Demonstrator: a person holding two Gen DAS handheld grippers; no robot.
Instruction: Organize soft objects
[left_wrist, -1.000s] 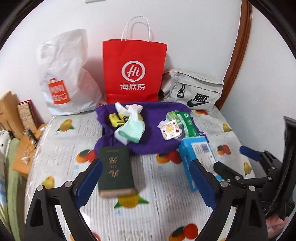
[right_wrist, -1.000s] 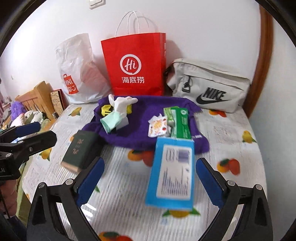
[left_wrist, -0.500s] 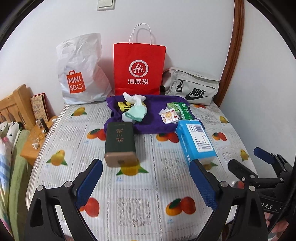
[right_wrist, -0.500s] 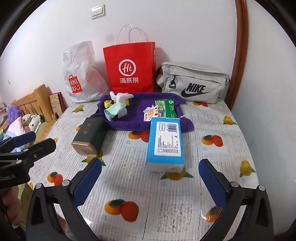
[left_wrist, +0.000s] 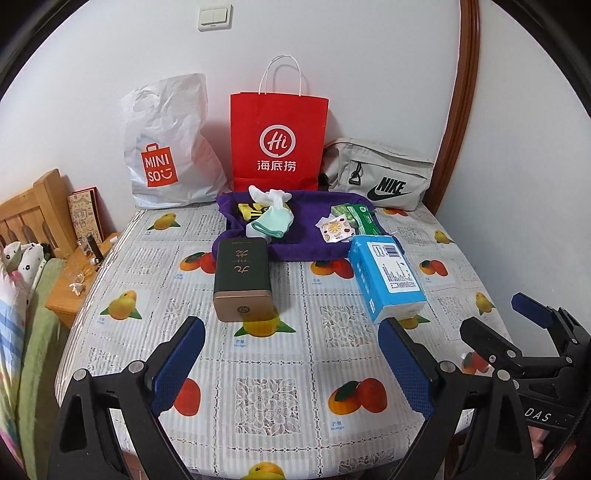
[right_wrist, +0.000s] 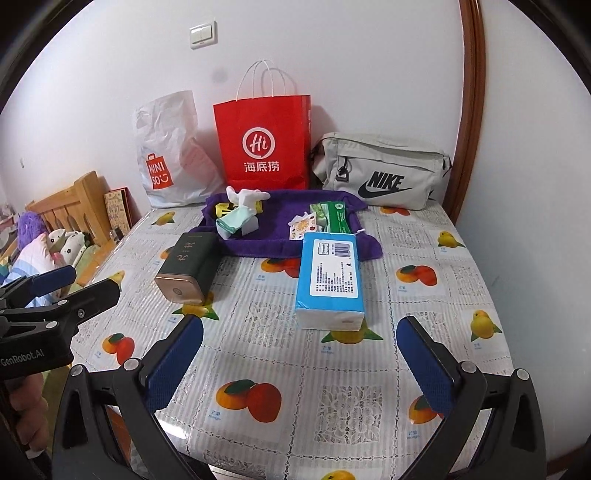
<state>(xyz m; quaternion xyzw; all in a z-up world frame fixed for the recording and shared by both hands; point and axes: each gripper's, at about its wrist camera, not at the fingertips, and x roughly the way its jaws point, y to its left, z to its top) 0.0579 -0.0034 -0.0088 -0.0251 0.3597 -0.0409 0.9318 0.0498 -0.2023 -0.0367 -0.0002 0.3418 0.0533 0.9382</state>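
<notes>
A purple towel (left_wrist: 310, 236) (right_wrist: 273, 236) lies at the back of the table with pale socks (left_wrist: 271, 218) (right_wrist: 238, 214), a green wipes pack (left_wrist: 364, 219) (right_wrist: 334, 218) and a small fruit-print packet (left_wrist: 334, 230) on it. A blue tissue pack (left_wrist: 386, 280) (right_wrist: 328, 282) and a dark green tin (left_wrist: 242, 278) (right_wrist: 188, 267) lie in front of it. My left gripper (left_wrist: 291, 365) and right gripper (right_wrist: 301, 363) are both open and empty above the table's near edge, well short of the objects.
A white Miniso bag (left_wrist: 166, 147), a red paper bag (left_wrist: 279, 140) and a grey Nike pouch (left_wrist: 380, 173) stand against the wall. The table (left_wrist: 280, 387) has a fruit-print cloth. A wooden bedside stand (left_wrist: 74, 280) and a bed are to the left.
Both grippers have pulled back and up from the tin and the tissue pack, so the whole table shows. The objects have not moved.
</notes>
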